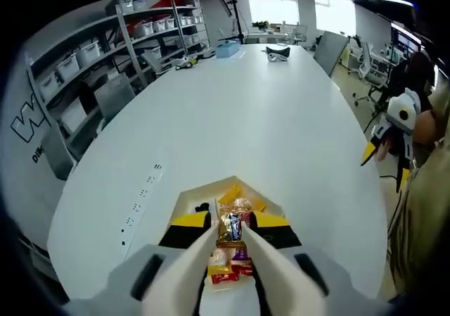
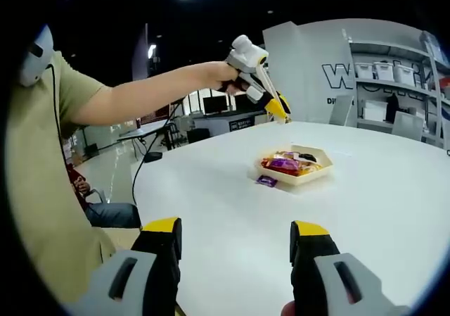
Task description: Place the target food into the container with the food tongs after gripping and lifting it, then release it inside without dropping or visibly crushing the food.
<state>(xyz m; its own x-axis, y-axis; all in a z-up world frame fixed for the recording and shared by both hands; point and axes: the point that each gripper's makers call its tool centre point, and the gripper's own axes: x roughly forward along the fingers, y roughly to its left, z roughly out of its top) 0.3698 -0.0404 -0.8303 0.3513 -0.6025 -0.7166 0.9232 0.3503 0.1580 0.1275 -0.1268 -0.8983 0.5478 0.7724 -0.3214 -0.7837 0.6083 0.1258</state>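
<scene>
Legend: two hand-held grippers above a white table bearing a shallow hexagonal tray of wrapped snacks. In the right gripper view, the left gripper was held aloft in a person's hand, tilted down toward the tray, its yellow-tipped jaws apart from the food and above it; they appeared drawn close together, with nothing visibly between them. The left gripper view looked down its own jaws, which converged over the tray so that the heap of wrappers lay directly between and beyond the tips; whether they touched a wrapper could not be told. One purple wrapped piece lay on the table just beside the tray's near edge, outside it. The right gripper stood near the table's edge with its jaws spread wide and nothing between them, well apart from the tray, which lay ahead and slightly right of its axis. No food tongs or separate container could be made out. The left gripper was judged the nearer to the food; a straight descent along its jaw axis would likely meet the pile, and a gentle closing would be needed to avoid crushing a wrapper.
</scene>
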